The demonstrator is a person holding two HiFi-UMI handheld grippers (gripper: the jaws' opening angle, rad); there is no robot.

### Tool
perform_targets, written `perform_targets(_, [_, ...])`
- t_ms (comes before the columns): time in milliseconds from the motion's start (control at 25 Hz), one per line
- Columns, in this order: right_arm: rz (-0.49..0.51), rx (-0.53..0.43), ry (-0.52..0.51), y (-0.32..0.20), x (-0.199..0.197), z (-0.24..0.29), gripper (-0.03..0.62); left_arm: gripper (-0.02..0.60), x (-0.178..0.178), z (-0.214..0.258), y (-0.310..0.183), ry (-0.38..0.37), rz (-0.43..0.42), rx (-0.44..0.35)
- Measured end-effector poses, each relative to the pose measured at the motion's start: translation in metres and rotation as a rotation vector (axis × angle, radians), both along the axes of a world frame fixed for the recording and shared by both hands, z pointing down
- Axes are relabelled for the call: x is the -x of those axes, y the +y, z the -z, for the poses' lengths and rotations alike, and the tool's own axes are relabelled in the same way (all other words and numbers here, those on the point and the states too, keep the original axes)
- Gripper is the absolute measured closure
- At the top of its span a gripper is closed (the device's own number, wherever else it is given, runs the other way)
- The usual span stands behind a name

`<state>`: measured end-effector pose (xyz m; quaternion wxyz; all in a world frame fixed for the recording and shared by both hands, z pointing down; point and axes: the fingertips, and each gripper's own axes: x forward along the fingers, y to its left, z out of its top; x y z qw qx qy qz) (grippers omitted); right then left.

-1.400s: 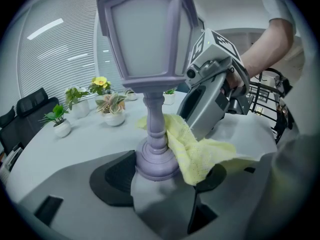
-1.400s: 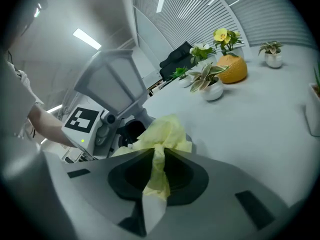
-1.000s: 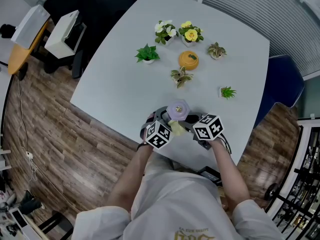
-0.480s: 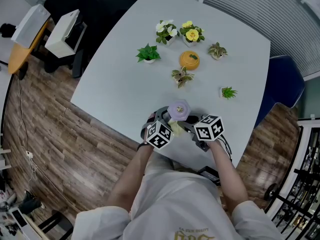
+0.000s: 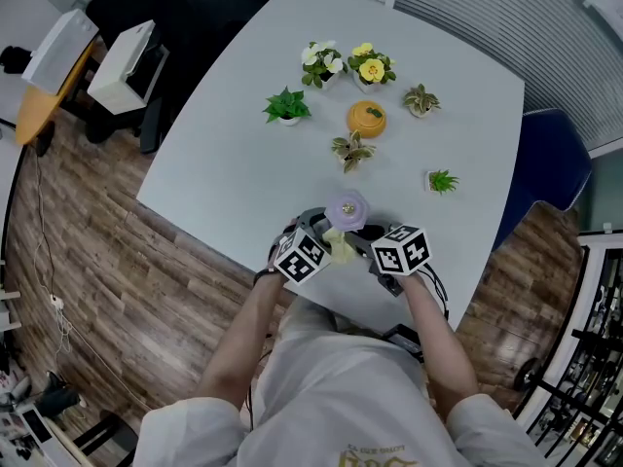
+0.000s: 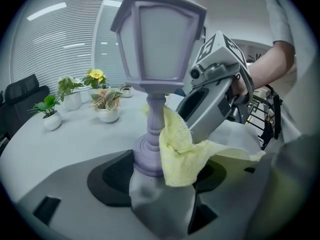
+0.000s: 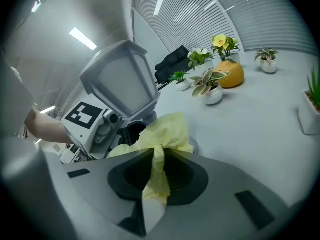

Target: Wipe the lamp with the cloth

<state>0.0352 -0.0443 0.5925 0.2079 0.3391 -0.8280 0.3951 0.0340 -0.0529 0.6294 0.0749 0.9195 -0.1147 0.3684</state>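
Observation:
A small purple lantern-shaped lamp point(image 5: 346, 208) stands near the table's front edge. My left gripper point(image 5: 316, 230) has its jaws set wide around the lamp's round base point(image 6: 146, 156) and grips it. My right gripper point(image 5: 370, 246) is shut on a yellow mesh cloth point(image 7: 162, 134). That cloth point(image 6: 180, 151) is bunched against the right side of the lamp's thin post, just above the base. In the right gripper view the lamp's head point(image 7: 122, 84) rises at the left, above the cloth. The cloth hides the lower part of the post there.
Several small potted plants point(image 5: 287, 105) and an orange pot point(image 5: 367, 118) stand on the far half of the white table point(image 5: 243, 173). A blue chair point(image 5: 550, 163) is at the right, and a dark chair and boxes point(image 5: 122, 61) at the left. The table's front edge runs just under my grippers.
Both grippers have turned slightly around the lamp while staying in place. The lamp and the cloth are held as before.

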Motion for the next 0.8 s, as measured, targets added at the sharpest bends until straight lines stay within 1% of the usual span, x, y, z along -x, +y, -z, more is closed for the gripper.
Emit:
perform_targets(120, [0.007, -0.010, 0.025, 0.000, -0.002, -0.001, 0.525, 0.277, 0.000, 0.000, -0.004, -0.006, 0.018, -0.017])
perform_targets(200, [0.012, -0.016, 0.047, 0.000, -0.005, -0.002, 0.525, 0.304, 0.000, 0.000, -0.006, -0.011, 0.025, -0.028])
perform_targets(440, [0.022, -0.031, 0.121, 0.001, -0.010, -0.006, 0.525, 0.305, 0.001, 0.000, -0.006, -0.013, 0.025, -0.029])
perform_targets(520, [0.008, -0.032, 0.146, 0.001, -0.017, -0.008, 0.525, 0.305, 0.001, 0.000, -0.005, -0.012, 0.025, -0.033])
perform_targets(640, [-0.031, -0.027, 0.159, -0.003, -0.026, -0.009, 0.525, 0.305, 0.001, 0.002, -0.004, -0.011, 0.027, -0.035])
perform_targets(800, [-0.059, -0.040, 0.187, -0.015, -0.033, -0.010, 0.525, 0.305, 0.000, 0.002, -0.005, -0.011, 0.027, -0.037])
